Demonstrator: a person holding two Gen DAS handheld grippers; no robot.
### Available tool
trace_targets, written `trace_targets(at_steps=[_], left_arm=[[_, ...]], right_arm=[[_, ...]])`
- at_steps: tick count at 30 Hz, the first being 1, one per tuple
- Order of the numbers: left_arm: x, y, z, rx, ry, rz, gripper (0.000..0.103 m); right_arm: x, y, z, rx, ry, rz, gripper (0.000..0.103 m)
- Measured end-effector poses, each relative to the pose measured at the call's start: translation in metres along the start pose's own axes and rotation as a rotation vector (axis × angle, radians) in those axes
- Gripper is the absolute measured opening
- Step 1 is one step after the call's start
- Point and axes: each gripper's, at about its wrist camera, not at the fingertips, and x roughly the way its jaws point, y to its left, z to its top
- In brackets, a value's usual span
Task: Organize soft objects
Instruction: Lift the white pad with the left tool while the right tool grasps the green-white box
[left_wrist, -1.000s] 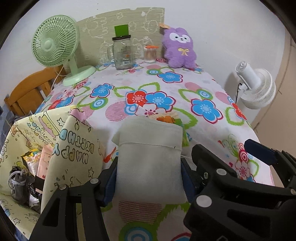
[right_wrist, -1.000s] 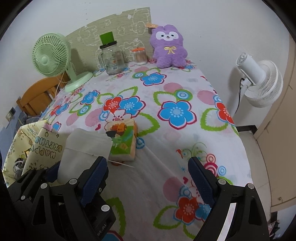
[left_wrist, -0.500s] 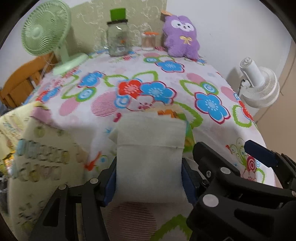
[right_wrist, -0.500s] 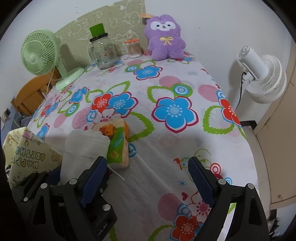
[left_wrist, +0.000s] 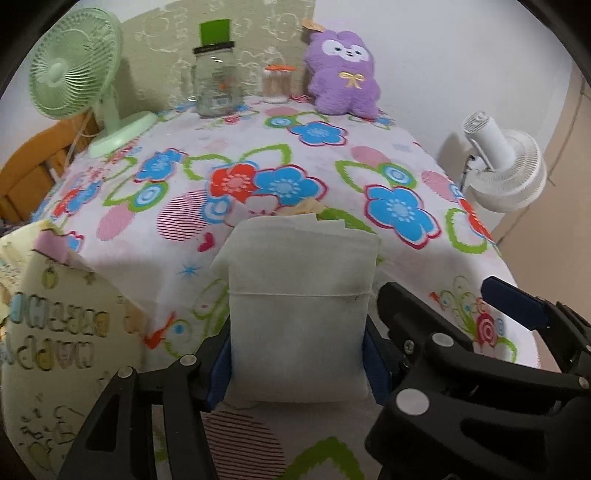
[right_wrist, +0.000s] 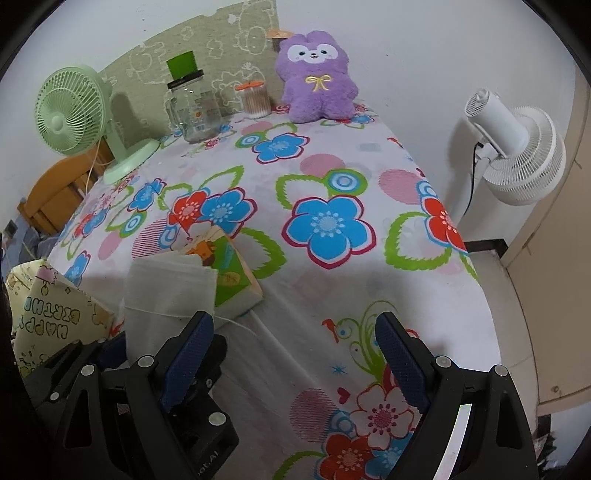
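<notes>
A soft white cloth bag (left_wrist: 299, 325) is squeezed between the blue pads of the left gripper (left_wrist: 297, 363) and is held up above the near edge of the flowered tabletop (right_wrist: 332, 288). The right gripper (right_wrist: 295, 354) is kept wide apart with nothing in it. A colorful tissue pack (right_wrist: 229, 269) is seen lying just behind the bag
</notes>
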Motion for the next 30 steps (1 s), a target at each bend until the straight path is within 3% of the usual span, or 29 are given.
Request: trace_targets(at_steps=[9,21,24,30], left_arm=[[0.002,0.020,0.005,-0.071,0.002,0.092,0.063],[0.016,0.031,0.006,-0.123,0.049,0.110,0.066],[0.017,0.030,0.006,-0.113,0.040,0.116,0.067],[0.017,0.030,0.007,-0.105,0.031,0.113,0.068]], right_arm=[[0.007,0.016,0.010,-0.050,-0.020,0.043,0.092],[0.032,0.031,0.022,-0.158,0.019,0.115,0.088],[0.040,0.035,0.023,-0.178,0.039,0.132,0.080],[0.049,0.039,0.022,-0.194,0.074,0.185,0.052]])
